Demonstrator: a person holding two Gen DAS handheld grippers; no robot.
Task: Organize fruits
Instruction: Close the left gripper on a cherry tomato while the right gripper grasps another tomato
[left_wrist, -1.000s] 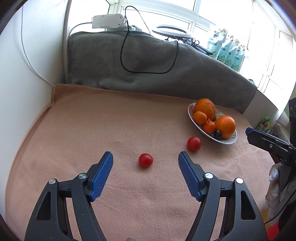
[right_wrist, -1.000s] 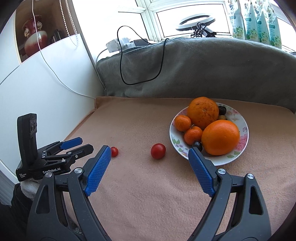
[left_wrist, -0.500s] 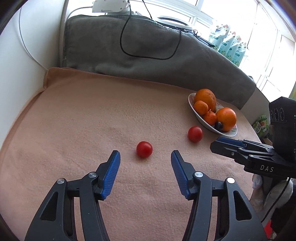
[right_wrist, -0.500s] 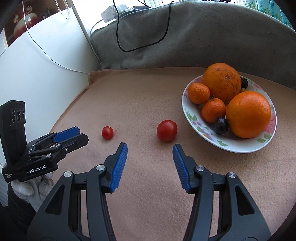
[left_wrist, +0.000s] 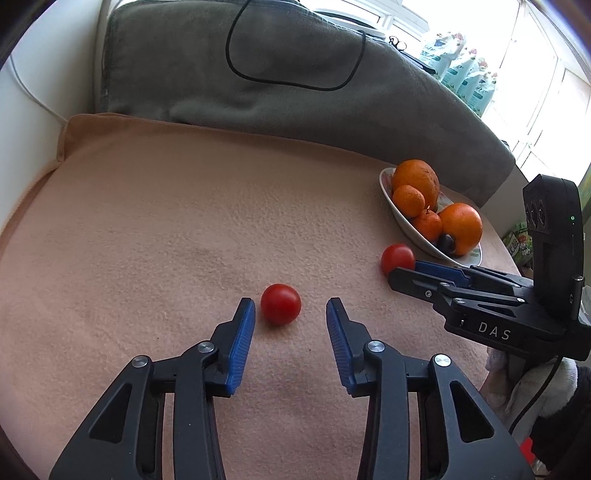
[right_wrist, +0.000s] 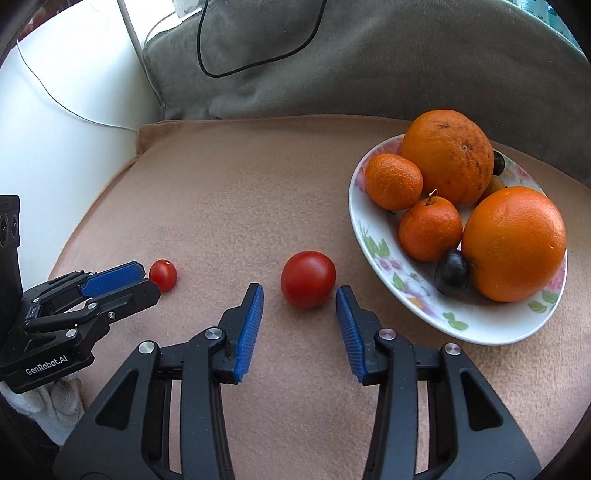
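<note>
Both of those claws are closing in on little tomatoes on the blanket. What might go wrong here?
1. The small tomato sits at the very tips of the left gripper, whose fingers are closing without touching it yet. Round fruit could squirt out forward.
2. The bigger tomato lies close to the plate. If the closing right gripper nudges it, it may roll against the rim.
3. Squeezing too hard could bruise or split either tomato.

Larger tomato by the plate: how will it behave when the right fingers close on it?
Larger tomato looks round and smooth, so it probably rolls if nudged off-centre. Its glossy skin may slip and bruise under hard squeezing. The closing right gripper isn't touching it yet.
</note>
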